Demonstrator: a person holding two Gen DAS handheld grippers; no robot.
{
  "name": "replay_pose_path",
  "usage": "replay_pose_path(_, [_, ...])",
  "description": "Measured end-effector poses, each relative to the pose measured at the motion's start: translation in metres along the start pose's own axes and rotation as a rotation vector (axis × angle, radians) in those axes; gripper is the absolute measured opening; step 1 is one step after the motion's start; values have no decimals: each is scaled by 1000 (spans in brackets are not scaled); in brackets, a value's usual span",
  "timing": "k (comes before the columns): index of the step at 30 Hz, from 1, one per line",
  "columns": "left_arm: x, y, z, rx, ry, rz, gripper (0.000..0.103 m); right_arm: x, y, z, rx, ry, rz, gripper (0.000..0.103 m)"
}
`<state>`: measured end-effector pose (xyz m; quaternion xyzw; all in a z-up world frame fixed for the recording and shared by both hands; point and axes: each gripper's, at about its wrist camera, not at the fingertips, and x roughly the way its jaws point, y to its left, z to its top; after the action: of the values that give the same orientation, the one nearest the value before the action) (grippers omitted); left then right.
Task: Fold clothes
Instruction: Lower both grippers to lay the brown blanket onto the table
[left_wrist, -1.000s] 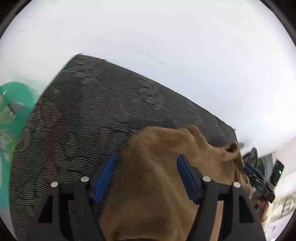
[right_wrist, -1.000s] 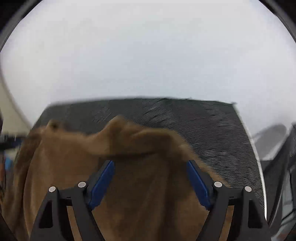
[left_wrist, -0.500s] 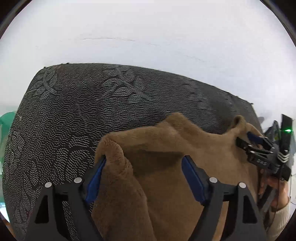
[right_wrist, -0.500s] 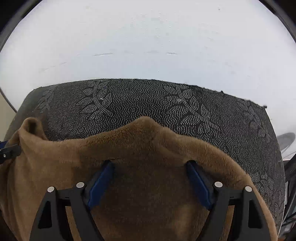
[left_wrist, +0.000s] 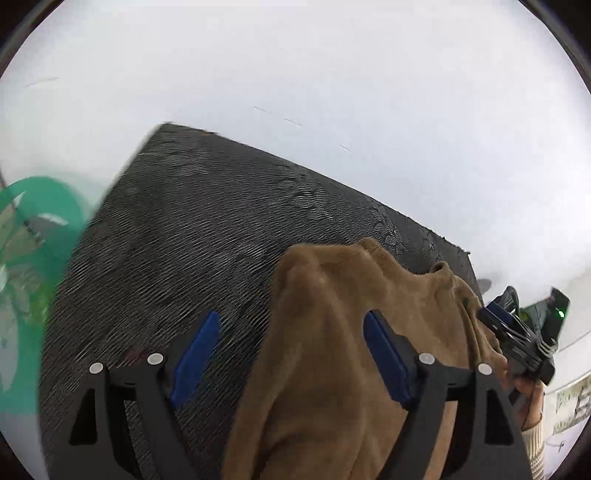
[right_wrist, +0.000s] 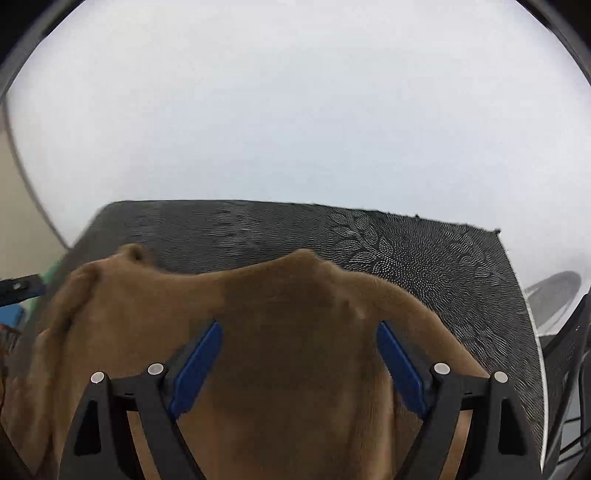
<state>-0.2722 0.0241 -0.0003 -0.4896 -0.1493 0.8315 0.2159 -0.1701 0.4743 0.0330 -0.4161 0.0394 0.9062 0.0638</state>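
No writing is legible; the brown fleece garment (left_wrist: 332, 369) lies bunched on the dark patterned surface (left_wrist: 184, 229), its rumpled edge running between both tools; left tool (left_wrist: 291, 354) and right tool (right_wrist: 299, 362) gape, released; a green object (left_wrist: 40, 206) sits left.
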Motion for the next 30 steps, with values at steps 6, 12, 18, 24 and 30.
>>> replay_pose_path(6, [-41,29,-58,-38,12,-27,83,-76,53,-69,-156,5,102,88])
replay_pose_path(12, [-59,35,-131,-67,62,-80,83,-132,110,-148,-341,1,175,88])
replay_pose_path(18, [-69,24,-186,-3,95,-54,83,-161,146,-200,-387,-14,282,88])
replay_pose_path(24, [-67,-7,-215,150,30,41,83,-161,184,-246,-424,-21,346,88])
replay_pose_path(30, [-51,-24,-217,160,84,-62,17,-142,177,-263,-348,9,326,88])
